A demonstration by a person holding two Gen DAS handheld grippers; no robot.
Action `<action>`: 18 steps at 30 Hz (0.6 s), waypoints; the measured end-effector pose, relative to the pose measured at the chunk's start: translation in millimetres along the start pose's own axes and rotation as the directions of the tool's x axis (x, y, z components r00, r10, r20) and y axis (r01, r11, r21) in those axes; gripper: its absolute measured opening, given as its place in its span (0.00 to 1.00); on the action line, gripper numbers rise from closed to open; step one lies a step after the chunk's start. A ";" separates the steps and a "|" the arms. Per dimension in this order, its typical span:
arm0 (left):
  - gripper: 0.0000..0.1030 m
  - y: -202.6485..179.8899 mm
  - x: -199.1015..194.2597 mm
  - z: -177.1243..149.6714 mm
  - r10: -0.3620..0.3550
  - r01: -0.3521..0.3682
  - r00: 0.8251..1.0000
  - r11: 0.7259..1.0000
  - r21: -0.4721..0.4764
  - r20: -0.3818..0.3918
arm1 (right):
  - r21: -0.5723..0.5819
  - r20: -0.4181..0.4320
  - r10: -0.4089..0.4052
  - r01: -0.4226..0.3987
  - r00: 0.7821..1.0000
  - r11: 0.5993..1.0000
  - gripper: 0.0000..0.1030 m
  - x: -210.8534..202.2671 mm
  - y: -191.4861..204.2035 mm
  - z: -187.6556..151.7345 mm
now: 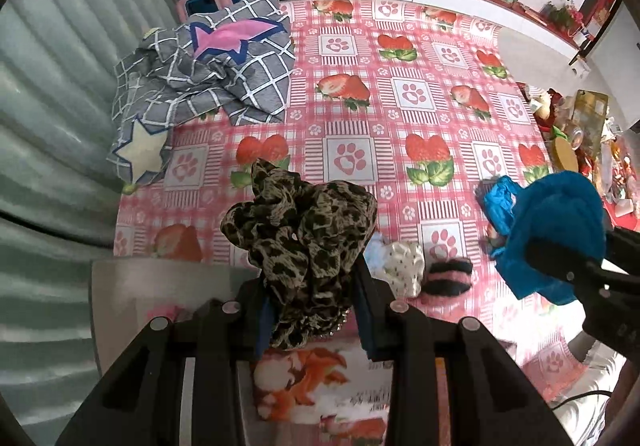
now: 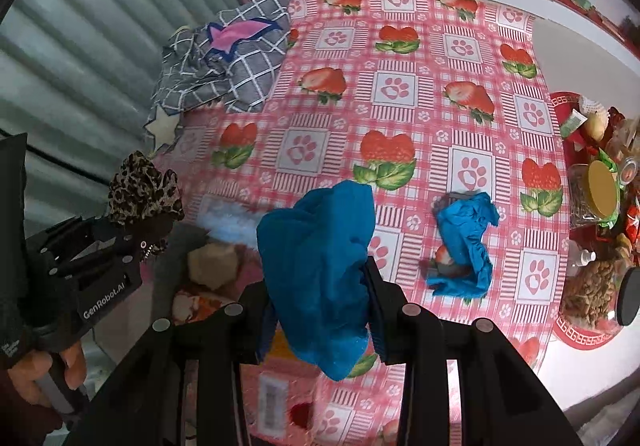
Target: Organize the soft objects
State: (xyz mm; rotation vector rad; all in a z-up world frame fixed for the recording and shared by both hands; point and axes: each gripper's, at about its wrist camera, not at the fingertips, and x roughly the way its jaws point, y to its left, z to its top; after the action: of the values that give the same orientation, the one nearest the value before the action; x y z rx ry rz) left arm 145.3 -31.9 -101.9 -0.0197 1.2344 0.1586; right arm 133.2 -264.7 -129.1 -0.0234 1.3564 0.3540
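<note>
While the bed (image 1: 400, 94) fills both views under its pink strawberry-and-paw sheet, it serves as the sorting surface, and most of it lies bare. A grey checked quilt (image 1: 208, 74) with star patches is bunched at the far left edge against the ribbed wall (image 1: 48, 94), likely pushed there to leave room. Near the bed's front edge sits a box (image 1: 312, 378) printed with orange flowers, below the left gripper; it is probably where the soft things are meant to go, though its inside is hidden. The left gripper (image 1: 316, 310) points steeply down and pinches a leopard scarf (image 1: 304, 234), which bunches up above the pads, so the grip is low on the cloth. The right gripper (image 2: 320, 306) likewise clamps a blue towel (image 2: 320, 266) near its middle, letting both ends hang free of the sheet. Both pieces hang clear of the bed, which suits carrying them to the box. A second blue cloth (image 2: 464, 246) lies crumpled on the sheet to the right, not yet collected. Smaller still, a spotted white sock (image 1: 404, 266) and a pink-and-black sock (image 1: 446, 278) rest side by side just beyond the box, with a pale blue fluffy piece (image 1: 374, 250) touching the white one.
</note>
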 end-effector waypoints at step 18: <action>0.36 6.5 -46.1 -75.4 -0.049 0.048 0.999 0.997 0.061 0.021 | -0.003 0.019 -0.038 0.038 0.999 0.999 0.38 -30.0 41.8 -56.6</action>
State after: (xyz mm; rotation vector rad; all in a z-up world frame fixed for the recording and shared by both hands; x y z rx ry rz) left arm 58.9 -38.2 -83.0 0.0046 1.2147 0.0793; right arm 63.4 -244.7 -105.1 -0.0485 1.3347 0.3241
